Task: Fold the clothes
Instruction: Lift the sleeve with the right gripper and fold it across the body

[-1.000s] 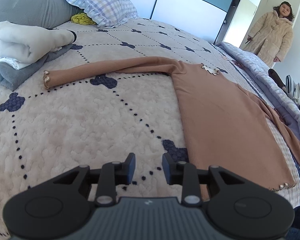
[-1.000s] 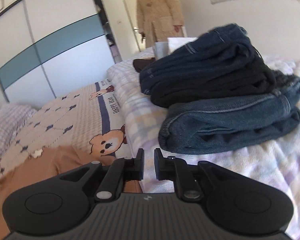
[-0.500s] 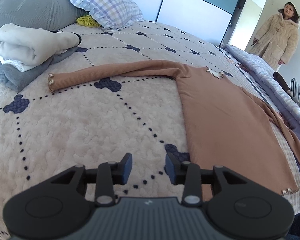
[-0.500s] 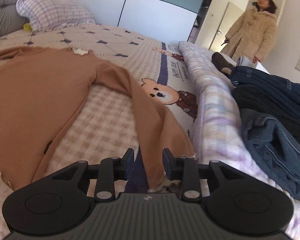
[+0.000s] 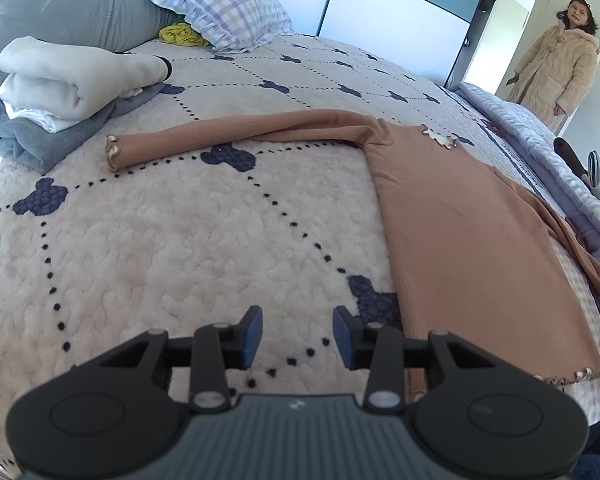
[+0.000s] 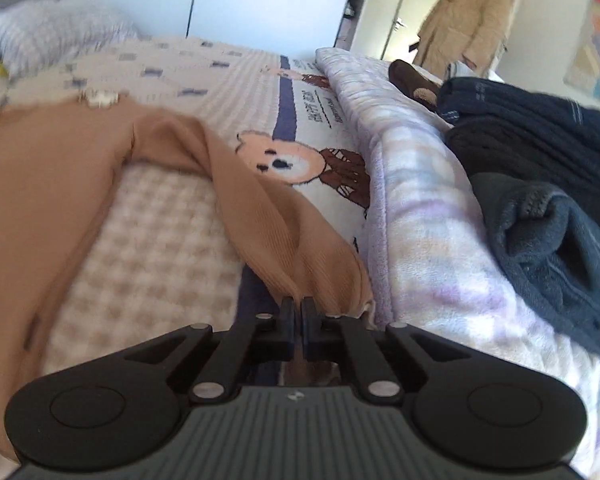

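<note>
A brown long-sleeved top lies flat on the bed with its left sleeve stretched out sideways. My left gripper hovers open over the cream bed cover, just left of the top's lower hem, with nothing between its fingers. In the right wrist view the top's other sleeve runs down to my right gripper, which is shut on the sleeve near its cuff. The top's body fills the left of that view.
Folded white and grey clothes are stacked at the far left beside a plaid pillow. A lilac blanket edges the bed, with folded dark jeans on it. A person in a beige coat stands in the doorway.
My right gripper swung from the jeans pile to the brown sleeve, came down and closed on it near the cuff. My left gripper's jaws spread a little and it stayed in place.
</note>
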